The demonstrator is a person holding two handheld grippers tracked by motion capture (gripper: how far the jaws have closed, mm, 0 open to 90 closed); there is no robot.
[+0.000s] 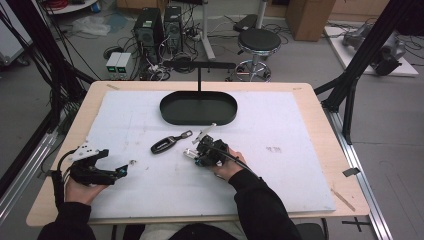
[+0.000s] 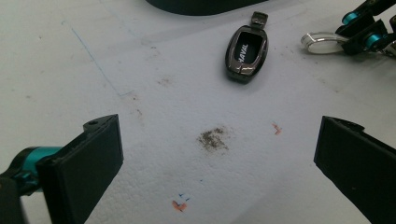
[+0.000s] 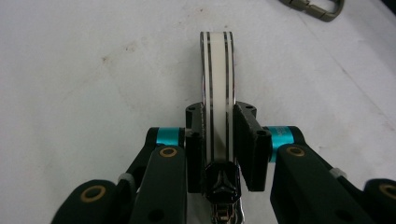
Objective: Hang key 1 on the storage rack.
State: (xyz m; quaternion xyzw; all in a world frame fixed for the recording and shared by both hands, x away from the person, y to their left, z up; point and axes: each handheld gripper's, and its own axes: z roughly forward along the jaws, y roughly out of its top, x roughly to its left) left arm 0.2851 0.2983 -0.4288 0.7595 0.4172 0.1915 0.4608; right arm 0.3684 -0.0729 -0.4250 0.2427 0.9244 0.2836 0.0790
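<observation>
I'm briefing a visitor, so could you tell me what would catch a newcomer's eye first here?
First, the right gripper, near the middle of the white mat, its fingers shut on a thin white key fob held on edge. Just left lies a dark car-key case, and behind them a black oval tray.

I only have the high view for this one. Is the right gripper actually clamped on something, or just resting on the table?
Observer: Clamped. In the right gripper view, the right gripper has both pads pressed on a thin flat piece, seen edge-on, cream with black stripes.
Operator: And the left gripper?
Observer: The left gripper is open. Its own view shows the jaws wide apart over the white mat, with nothing between them.
Operator: What is the dark thing lying between the two?
Observer: A key fob. The left gripper view shows HAVAL lettering on its face.
</observation>
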